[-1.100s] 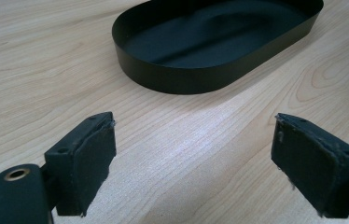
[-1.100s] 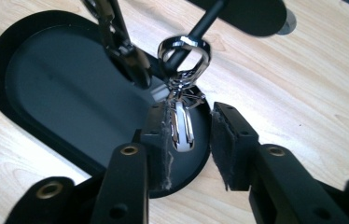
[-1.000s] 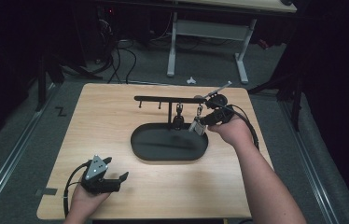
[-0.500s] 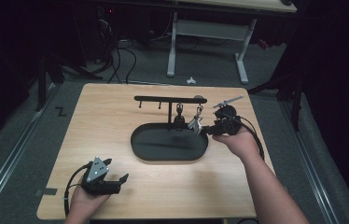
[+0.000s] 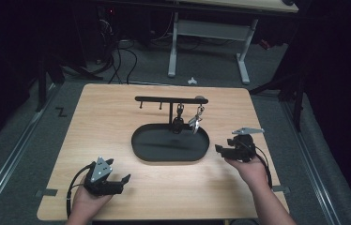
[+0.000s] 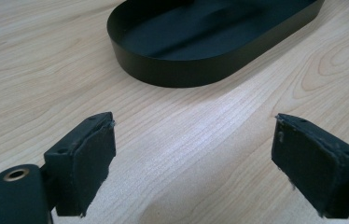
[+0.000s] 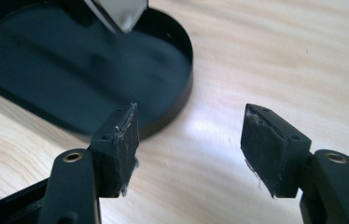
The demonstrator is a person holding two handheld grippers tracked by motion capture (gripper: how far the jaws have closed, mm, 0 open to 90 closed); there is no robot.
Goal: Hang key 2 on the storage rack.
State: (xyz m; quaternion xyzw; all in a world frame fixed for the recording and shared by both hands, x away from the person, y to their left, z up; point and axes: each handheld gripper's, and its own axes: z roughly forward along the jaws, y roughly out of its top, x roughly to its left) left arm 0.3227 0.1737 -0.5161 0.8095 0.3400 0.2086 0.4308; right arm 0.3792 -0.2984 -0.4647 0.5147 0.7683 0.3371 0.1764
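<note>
From above, your right gripper [image 5: 220,149] has come away from the rack [image 5: 170,99] and now sits low beside the right end of the black tray [image 5: 170,157], its jaws having just been opening, with nothing between them. The keys [image 5: 195,123] you were working on hang from a hook near the rack's right end, over the tray's back edge; a darker item hangs just left of them, too small to identify. That reads as the hanging done and the hand retreating. Your left gripper [image 5: 119,183] rests near the table's [image 5: 117,108] front left corner, well apart from the tray.

In the left gripper view, your jaws stand wide apart over bare wood, the tray [image 6: 172,70] ahead.

In the right gripper view, your jaws are parted and empty, the tray's rim [image 7: 182,93] just beyond the left pad and a blurred shiny piece [image 7: 121,14], probably the keys, at the top.
</note>
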